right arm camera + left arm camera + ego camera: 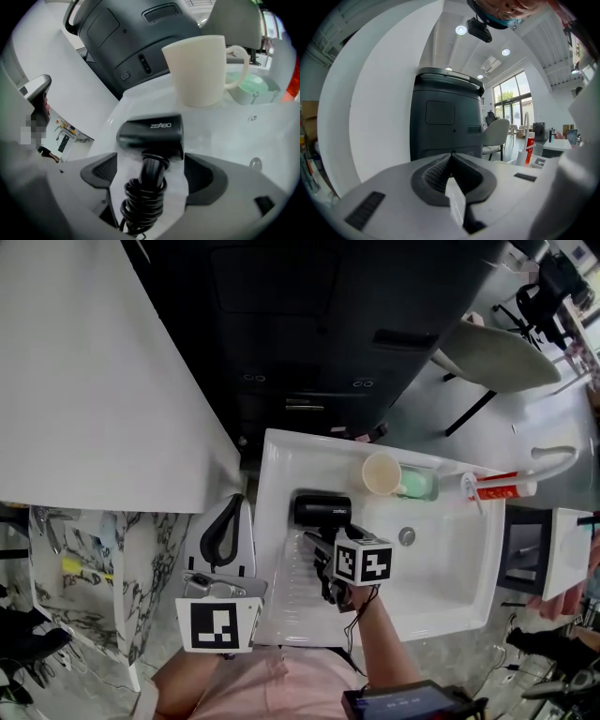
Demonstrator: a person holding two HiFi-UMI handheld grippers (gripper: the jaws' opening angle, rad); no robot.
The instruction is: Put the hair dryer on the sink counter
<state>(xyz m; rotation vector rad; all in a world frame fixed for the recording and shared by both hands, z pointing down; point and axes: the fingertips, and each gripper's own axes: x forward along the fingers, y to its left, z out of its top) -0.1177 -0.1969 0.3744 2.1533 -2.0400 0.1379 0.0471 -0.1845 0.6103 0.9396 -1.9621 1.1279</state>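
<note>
White desk (281,451) with a sink basin, dark cabinet (309,324) behind it, seen from the head view.

Hair dryer (322,510) lies on the desk's flat ribbed part, left of the basin drain (406,536). Its black barrel lies crosswise and its handle, wrapped in coiled cord, points back toward the right tool (323,542).

Right gripper view: I read the right tool (150,171) as released. The jaws stand wide, one on each side of the corded handle, with white desk showing in the gap on both sides. Neither pad touches the hair dryer (152,132). The barrel sits just beyond the jaw tips.

Cream mug (201,70) stands upright behind the barrel, close to it but apart. Green dish (419,484) is just right of the mug; red tube (502,487) lies further right along the rear rim.

Left tool (232,507) hangs off the desk's left edge, apart from the dryer. Left gripper view: left tool (451,157) is clenched, tips meeting, nothing between them.
</note>
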